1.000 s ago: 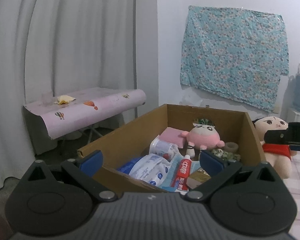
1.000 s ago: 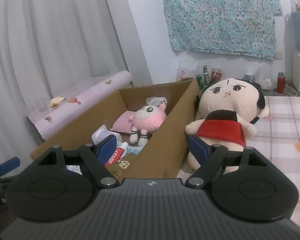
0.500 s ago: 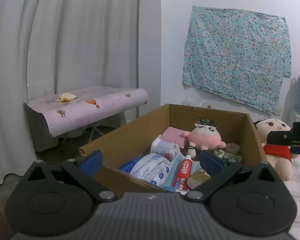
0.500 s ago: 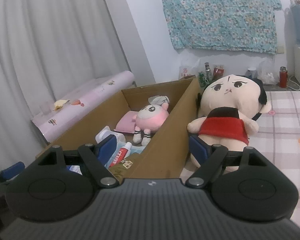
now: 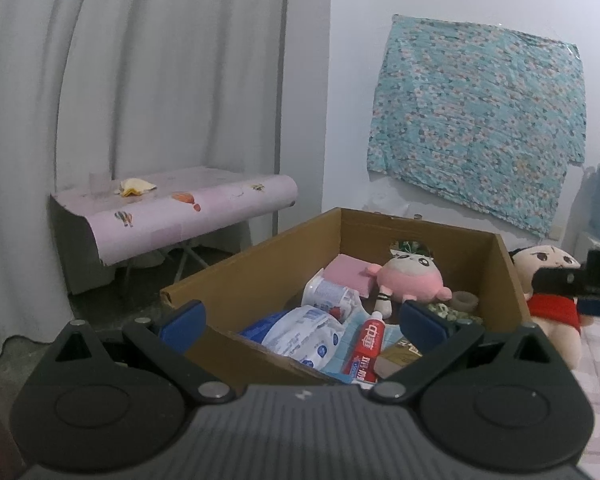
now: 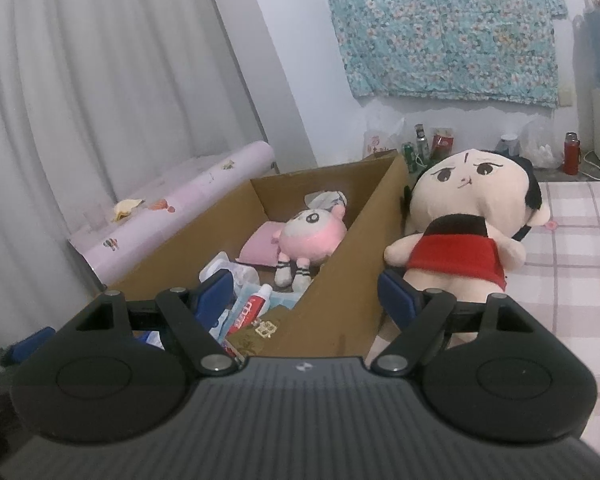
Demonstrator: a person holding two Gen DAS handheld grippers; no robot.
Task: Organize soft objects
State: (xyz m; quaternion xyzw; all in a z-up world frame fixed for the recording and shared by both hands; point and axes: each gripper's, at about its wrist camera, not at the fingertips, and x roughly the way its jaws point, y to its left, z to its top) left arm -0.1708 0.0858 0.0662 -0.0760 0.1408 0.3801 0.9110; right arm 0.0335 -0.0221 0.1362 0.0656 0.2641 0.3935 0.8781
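A brown cardboard box holds a pink plush toy, a pink pad, a white-and-blue soft packet and a red toothpaste tube. A big doll in a red top leans on the box's right outer wall. The pink plush also shows in the right wrist view. My left gripper is open above the box's near left corner, with nothing held. My right gripper is open too, straddling the box's right wall, its right finger close to the doll's feet.
A low table under a pink printed cover stands left of the box before grey curtains. Bottles and cans line the far wall under a floral cloth. The doll sits on a checked sheet.
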